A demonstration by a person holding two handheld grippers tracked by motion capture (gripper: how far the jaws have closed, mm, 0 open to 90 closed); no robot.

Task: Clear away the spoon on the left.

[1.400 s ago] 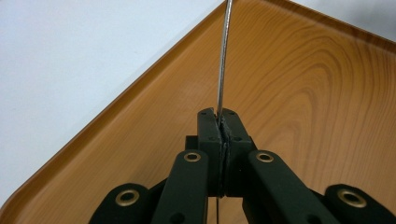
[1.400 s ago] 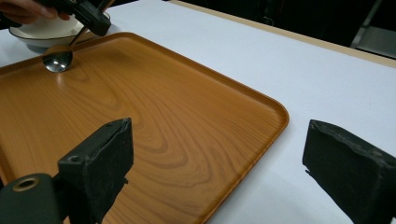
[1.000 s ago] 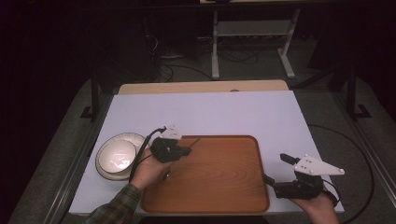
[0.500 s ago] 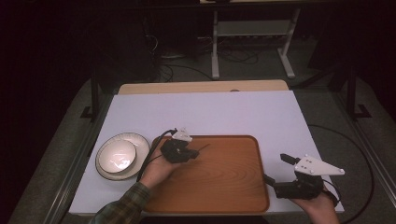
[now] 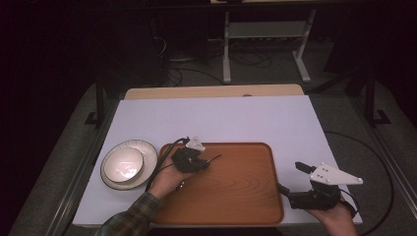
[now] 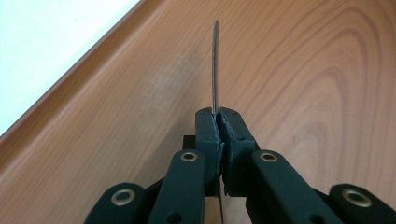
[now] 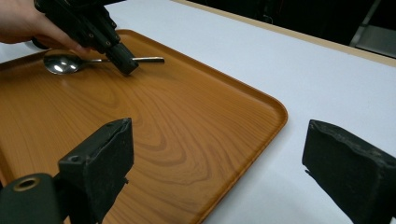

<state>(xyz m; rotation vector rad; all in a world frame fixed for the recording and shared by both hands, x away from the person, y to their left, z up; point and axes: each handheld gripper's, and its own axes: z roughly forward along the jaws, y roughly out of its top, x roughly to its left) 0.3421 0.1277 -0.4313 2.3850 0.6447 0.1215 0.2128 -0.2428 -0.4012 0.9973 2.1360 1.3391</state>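
- The left tongs (image 5: 209, 161) are pinching the handle of a spoon (image 7: 63, 63), over the near-left part of the wooden tray (image 5: 246, 196).
- The spoon's bowl rests on the tray, beneath the left hand (image 5: 167, 179).
- The right tongs (image 5: 291, 178) stand spread wide with nothing in them, just off the tray's right edge.
- A bowl (image 5: 123, 164) on a plate (image 5: 147, 150) sits left of the tray on the white surface (image 5: 221, 120).

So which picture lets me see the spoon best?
The right gripper view: there the spoon shows its shiny bowl and its handle, low over the wooden tray, pinched in the left tongs. The left gripper view shows just its thin handle edge. In the high view it's a tiny dark sliver.
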